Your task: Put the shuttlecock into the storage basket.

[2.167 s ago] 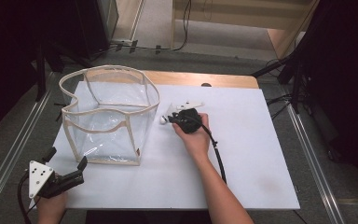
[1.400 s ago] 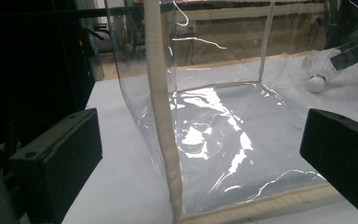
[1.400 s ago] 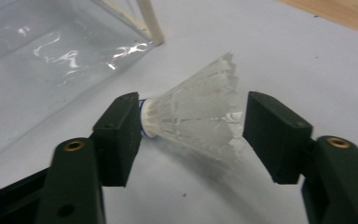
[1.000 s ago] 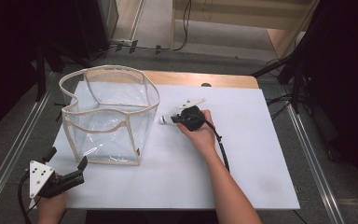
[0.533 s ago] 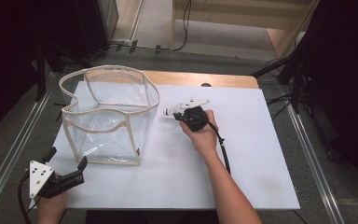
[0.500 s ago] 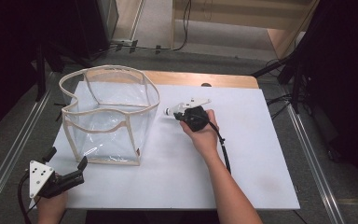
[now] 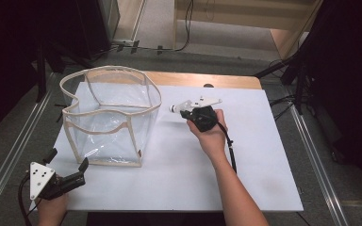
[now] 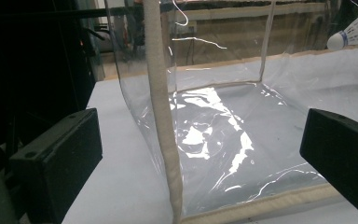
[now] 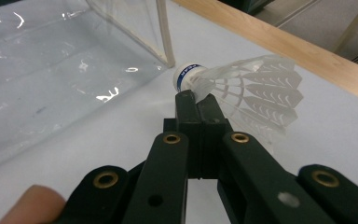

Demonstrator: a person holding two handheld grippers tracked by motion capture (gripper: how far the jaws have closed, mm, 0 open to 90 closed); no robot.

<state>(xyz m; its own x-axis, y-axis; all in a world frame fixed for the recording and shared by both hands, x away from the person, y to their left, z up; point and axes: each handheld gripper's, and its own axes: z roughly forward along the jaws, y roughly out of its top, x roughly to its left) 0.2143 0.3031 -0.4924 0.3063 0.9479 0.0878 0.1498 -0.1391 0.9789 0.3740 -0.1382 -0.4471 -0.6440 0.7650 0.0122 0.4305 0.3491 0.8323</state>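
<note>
White table (image 7: 264, 155), grey floor beyond; clear bag (image 7: 111, 115) as landmark. Shuttlecock (image 9: 242, 86), clamped by right gripper (image 9: 196, 100), is lifted beside it; left gripper (image 7: 68, 165) unmoved, jaws wide.

A white tabletop (image 7: 264, 155) lies over a wooden table, whose bare wood edge (image 7: 207, 80) shows along the far side. Grey floor (image 7: 160, 28) surrounds the table, with metal rails (image 7: 9, 150) running along both of its sides. Black cables (image 7: 188, 19) trail across the floor beyond the table. A pale wooden frame (image 7: 245, 19) stands farther back. Dark curtains (image 7: 349, 70) hang at the left and right, with black stand legs (image 7: 292, 70) in front of them.
</note>
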